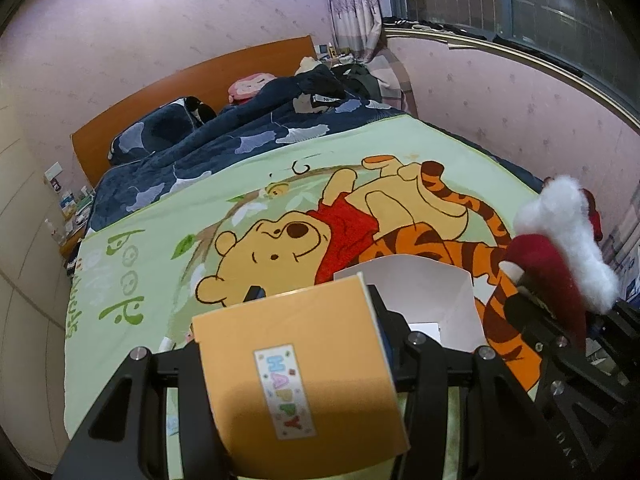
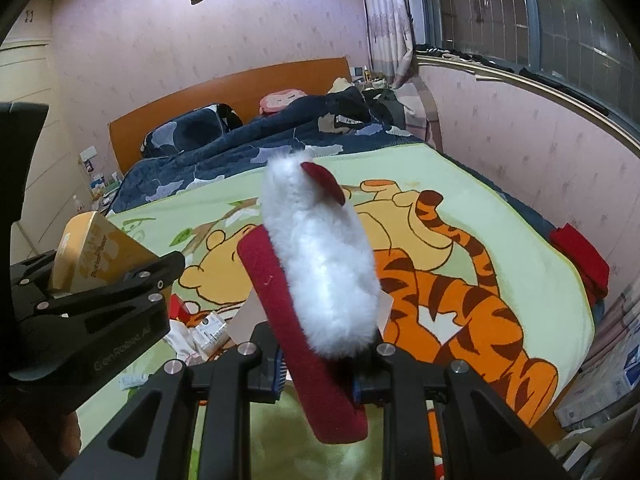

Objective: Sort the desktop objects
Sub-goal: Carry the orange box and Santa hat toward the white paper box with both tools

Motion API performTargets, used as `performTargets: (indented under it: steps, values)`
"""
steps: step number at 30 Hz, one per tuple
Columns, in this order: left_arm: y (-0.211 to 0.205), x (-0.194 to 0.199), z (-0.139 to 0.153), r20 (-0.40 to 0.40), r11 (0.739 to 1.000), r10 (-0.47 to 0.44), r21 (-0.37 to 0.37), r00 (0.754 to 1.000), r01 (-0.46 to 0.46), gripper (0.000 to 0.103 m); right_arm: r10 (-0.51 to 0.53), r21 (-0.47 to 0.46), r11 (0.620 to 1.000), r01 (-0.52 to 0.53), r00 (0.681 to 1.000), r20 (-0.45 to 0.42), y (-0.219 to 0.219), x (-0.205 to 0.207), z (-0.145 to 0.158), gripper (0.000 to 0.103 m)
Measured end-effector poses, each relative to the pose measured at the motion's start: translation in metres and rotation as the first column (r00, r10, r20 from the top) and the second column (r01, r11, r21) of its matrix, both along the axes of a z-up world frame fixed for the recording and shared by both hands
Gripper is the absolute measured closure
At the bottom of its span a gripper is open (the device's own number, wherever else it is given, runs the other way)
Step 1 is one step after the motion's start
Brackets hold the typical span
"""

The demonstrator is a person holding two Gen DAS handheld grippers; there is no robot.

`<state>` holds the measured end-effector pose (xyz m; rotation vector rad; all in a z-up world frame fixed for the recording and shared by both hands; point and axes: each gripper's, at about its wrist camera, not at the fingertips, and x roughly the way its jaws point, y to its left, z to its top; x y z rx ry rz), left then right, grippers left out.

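Low in both frames, each gripper is loaded: left gripper [image 1: 316, 320] pinches an orange box [image 1: 296, 376]; right gripper [image 2: 316, 376] pinches a red-and-white slipper [image 2: 320, 280]; neither placed yet; clutter [image 2: 200, 332] remains on the blanket [image 2: 500, 216], lower left.

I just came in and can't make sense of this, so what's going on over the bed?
A person is sorting odds and ends with a handheld gripper in each hand. The left gripper is clamped on an orange box with a HAPPY sticker. The right gripper is clamped on a red and white fuzzy hat. Both are held above the cartoon blanket, near an open white box. More small items lie below on the blanket.
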<state>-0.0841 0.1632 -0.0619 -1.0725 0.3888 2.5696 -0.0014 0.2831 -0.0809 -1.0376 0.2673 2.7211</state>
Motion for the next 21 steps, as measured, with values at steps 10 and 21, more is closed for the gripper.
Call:
performTargets:
  steps: [10,21]
  values:
    - [0.014,-0.01,-0.013,0.021,1.0,-0.028,-0.01,0.999,0.029,0.053,-0.026,-0.007,1.0,0.026,0.999,0.029,0.009,-0.008,-0.012,0.08]
    - [0.026,-0.033,-0.044,0.108,0.998,-0.032,-0.051,0.994,0.038,0.053,-0.009,-0.031,0.999,0.013,0.992,0.126,0.01,-0.025,-0.041,0.08]
